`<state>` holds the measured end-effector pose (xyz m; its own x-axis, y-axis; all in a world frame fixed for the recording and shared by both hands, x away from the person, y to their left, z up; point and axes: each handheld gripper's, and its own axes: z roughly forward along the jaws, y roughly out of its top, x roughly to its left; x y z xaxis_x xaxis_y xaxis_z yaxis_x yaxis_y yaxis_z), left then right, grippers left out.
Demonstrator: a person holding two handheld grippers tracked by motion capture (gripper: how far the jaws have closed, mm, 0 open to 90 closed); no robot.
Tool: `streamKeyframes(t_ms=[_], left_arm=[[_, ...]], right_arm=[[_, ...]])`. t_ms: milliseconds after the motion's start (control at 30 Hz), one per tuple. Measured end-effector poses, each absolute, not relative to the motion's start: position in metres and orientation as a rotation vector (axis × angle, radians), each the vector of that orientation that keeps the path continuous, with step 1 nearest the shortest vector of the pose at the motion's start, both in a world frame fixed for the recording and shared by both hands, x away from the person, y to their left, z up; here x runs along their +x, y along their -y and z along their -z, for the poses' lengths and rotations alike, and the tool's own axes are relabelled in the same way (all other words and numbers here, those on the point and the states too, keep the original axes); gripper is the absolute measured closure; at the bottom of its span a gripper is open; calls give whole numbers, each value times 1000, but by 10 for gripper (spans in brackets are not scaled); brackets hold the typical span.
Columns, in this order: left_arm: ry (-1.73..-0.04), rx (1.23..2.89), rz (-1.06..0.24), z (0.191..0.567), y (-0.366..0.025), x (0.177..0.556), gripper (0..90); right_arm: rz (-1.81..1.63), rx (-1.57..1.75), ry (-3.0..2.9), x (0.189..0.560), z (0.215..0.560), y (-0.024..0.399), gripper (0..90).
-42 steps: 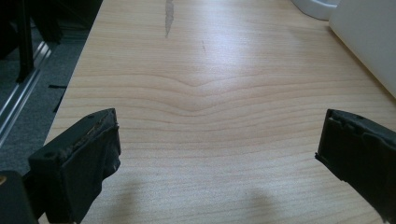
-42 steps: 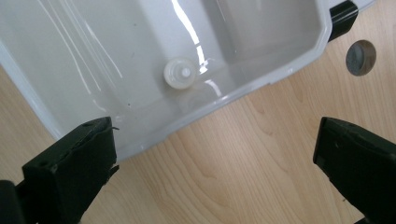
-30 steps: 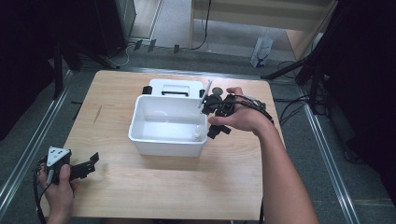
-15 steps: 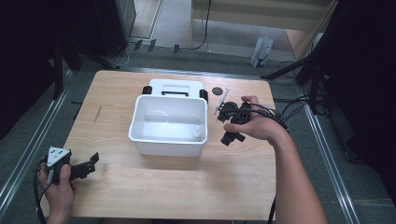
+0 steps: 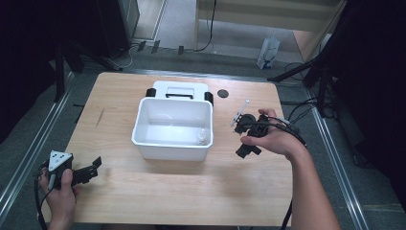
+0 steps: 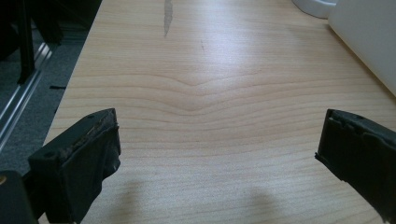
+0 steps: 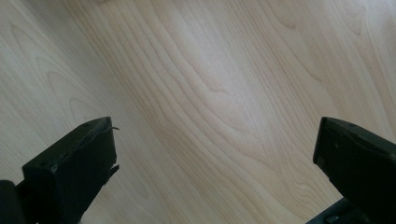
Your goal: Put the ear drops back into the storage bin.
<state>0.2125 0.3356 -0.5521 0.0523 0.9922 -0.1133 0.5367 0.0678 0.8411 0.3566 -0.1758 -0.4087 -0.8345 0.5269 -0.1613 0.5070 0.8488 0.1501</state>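
A white bin (image 5: 143,136) stands in the middle of the wooden table (image 5: 158,191), and a small clear bottle (image 5: 203,137) stands upright inside it by the right wall. My right gripper (image 5: 247,150) hovers over the table just right of the bin, held in a hand; its jaws are open, and bare wood lies between them in the right gripper view (image 7: 215,158). My left gripper (image 5: 95,166) rests at the front left corner. It is open too, with nothing between its jaws in the left gripper view (image 6: 217,149).
A white lid (image 5: 179,90) with black latches lies behind the bin. A black round cap (image 5: 222,93) and a thin white stick-like item (image 5: 241,111) lie at the back right. The bin's wall (image 6: 369,42) shows at the upper right in the left gripper view.
My right gripper has drawn back from the bin's right rim, moving right and toward the front. The left gripper has not moved.
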Motion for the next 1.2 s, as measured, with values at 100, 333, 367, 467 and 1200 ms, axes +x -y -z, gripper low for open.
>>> streamKeyframes(t_ms=[100, 333, 367, 467, 1200], left_arm=[[-1583, 1567, -756, 552, -335, 212, 1], [-1583, 1566, -754, 552, -335, 212, 1], [-1583, 1567, -753, 552, -335, 212, 1], [-1583, 1566, -752, 552, -335, 212, 1], [-1582, 1565, -755, 552, -335, 212, 1]], right_arm=[[-144, 803, -2828, 353, 413, 182, 0], [-146, 847, -2824, 347, 423, 198, 0], [-151, 866, -2821, 344, 426, 203, 0], [-154, 872, -2821, 342, 428, 208, 0], [-199, 1034, -2784, 313, 469, 263, 0]])
